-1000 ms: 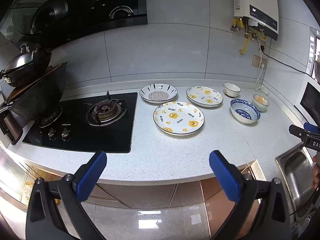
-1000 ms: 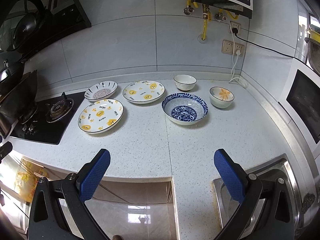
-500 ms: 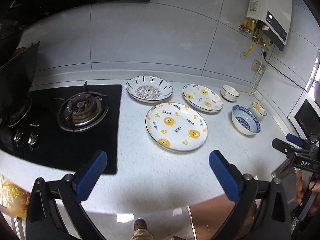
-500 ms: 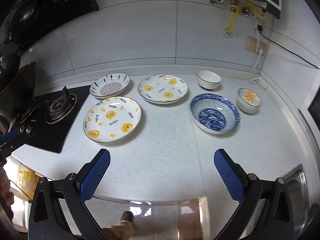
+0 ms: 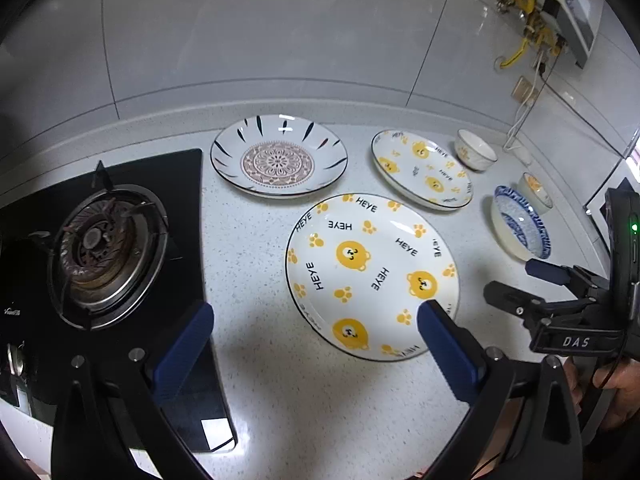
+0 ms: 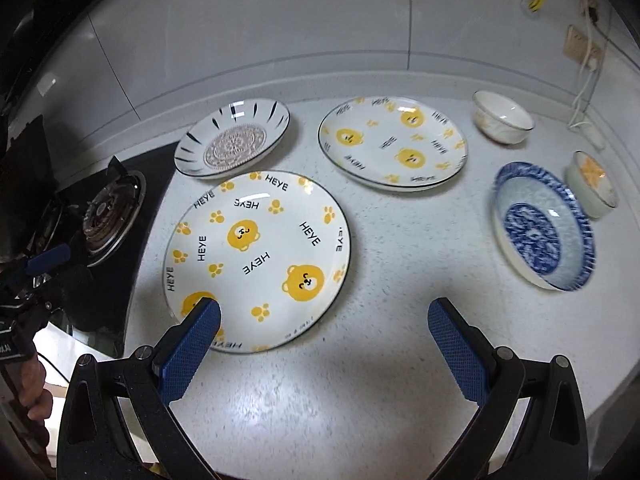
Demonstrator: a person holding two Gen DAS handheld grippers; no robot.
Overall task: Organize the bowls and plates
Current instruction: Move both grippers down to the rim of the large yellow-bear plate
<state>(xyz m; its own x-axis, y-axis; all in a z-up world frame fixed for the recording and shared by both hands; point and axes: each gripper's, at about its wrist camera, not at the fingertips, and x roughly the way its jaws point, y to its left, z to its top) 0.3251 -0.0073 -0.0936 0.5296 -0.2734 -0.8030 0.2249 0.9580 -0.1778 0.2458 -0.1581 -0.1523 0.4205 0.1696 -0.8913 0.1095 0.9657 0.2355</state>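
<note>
your left gripper (image 5: 316, 344) and right gripper (image 6: 324, 340) gape wide, holding nothing; the large round white bear-print ceramic plate (image 6: 256, 258) and blue-patterned porcelain bowl (image 6: 540, 228) sit unfilled.

Three plates (image 6: 256, 256) (two bear-printed), three bowls (image 6: 544, 232).

The counter (image 6: 380, 360) is showing a speckled, stone-like surface. The bear plate (image 6: 256, 256) and blue bowl (image 6: 540, 232) are gleaming like glazed ceramic. The hob (image 5: 188, 200) is looking like glossy black glass, its burner (image 5: 96, 248) dull, tarnished metal. The claw pads (image 6: 452, 344) are wearing cross-hatched blue facing.
</note>
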